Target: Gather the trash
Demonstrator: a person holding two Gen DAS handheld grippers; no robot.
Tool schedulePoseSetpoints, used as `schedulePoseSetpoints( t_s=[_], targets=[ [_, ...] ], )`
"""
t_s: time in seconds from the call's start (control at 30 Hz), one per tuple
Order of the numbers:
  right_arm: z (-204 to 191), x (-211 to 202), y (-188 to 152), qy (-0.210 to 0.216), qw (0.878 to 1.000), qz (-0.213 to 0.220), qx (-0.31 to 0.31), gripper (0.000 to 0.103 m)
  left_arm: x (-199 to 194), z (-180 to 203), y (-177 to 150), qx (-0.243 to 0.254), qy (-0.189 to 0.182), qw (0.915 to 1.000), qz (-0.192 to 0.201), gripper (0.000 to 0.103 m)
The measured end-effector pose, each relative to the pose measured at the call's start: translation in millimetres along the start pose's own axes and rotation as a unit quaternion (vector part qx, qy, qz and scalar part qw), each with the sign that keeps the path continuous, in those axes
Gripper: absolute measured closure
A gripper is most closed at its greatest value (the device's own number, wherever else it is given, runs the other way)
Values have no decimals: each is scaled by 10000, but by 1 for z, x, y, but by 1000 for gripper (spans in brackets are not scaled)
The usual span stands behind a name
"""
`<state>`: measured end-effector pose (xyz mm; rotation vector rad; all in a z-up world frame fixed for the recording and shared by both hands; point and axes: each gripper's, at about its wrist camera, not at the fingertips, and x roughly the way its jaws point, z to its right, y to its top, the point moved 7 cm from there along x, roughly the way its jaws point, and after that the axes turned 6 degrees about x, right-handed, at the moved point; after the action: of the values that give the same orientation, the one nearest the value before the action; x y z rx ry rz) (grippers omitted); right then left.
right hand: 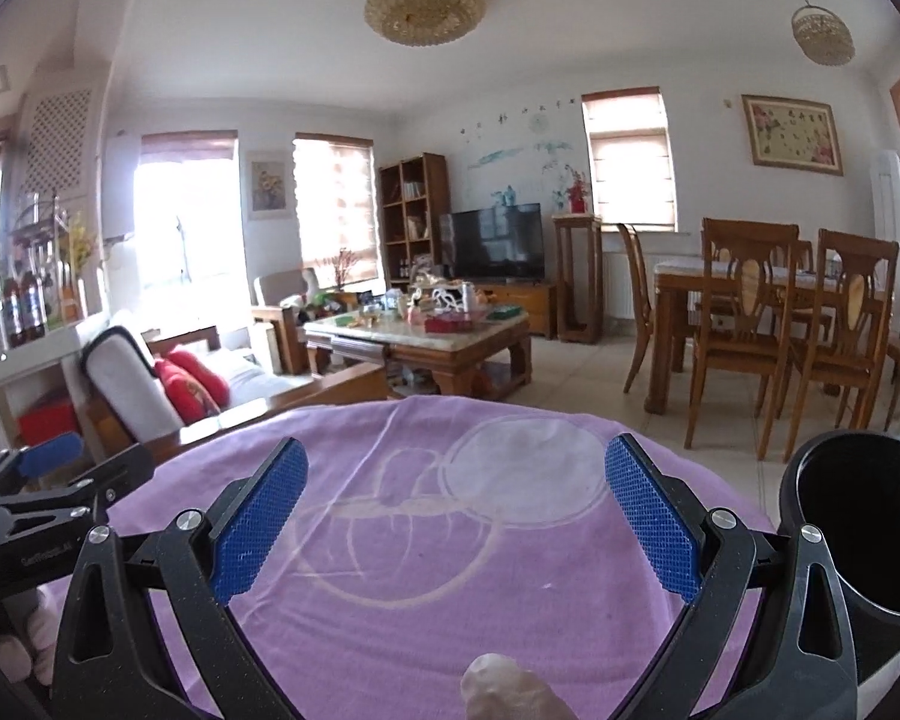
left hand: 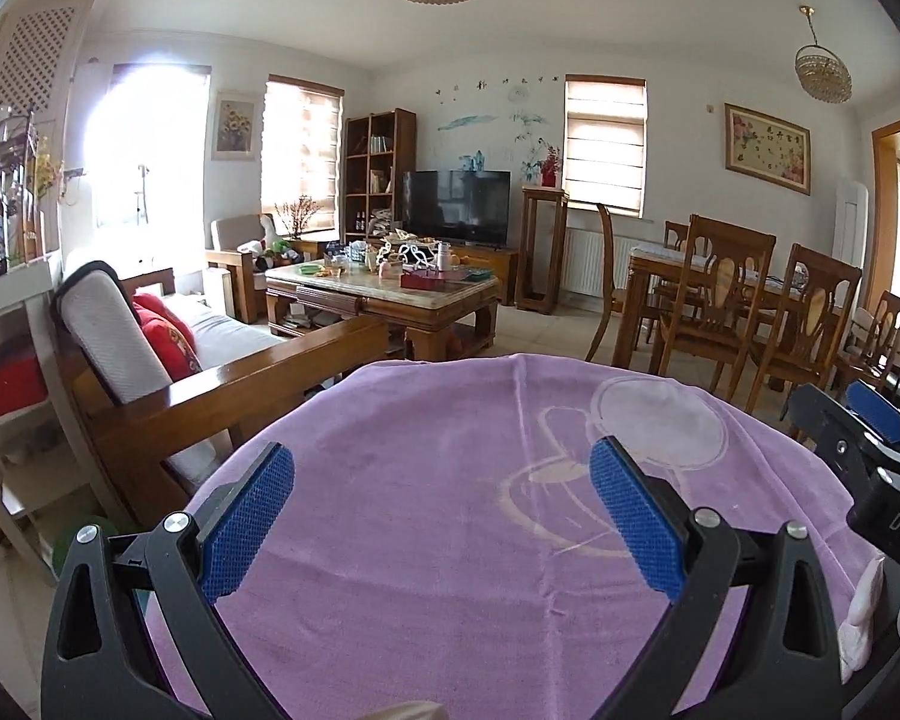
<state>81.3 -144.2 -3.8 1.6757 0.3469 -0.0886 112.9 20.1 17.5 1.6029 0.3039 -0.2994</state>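
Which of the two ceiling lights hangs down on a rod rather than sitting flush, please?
The smaller crystal light on the right, over the dining table. The larger round one sits flush against the ceiling.

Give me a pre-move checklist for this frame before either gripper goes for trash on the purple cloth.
1. Left gripper open and holding nothing: ok.
2. Right gripper open and holding nothing: ok.
3. Black bin within view, mouth open, at the right edge of the purple cloth: ok.
4. Trash target identified: cannot tell; a pale crumpled piece sits at the bottom edge of the right wrist view, mostly cut off.
5. Further pale crumpled scraps lie by the cloth's right edge in the left wrist view; whether they are trash: cannot tell.
6. The grippers are apart, side by side over the cloth: ok.
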Motion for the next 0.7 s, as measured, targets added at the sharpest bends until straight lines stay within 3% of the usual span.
schedulePoseSetpoints(
  t_s=[0.7],
  targets=[
    [-3,-3,2,16,10000,33,21,5,3,5,1,124,-4,9999,-54,5]
  ],
)
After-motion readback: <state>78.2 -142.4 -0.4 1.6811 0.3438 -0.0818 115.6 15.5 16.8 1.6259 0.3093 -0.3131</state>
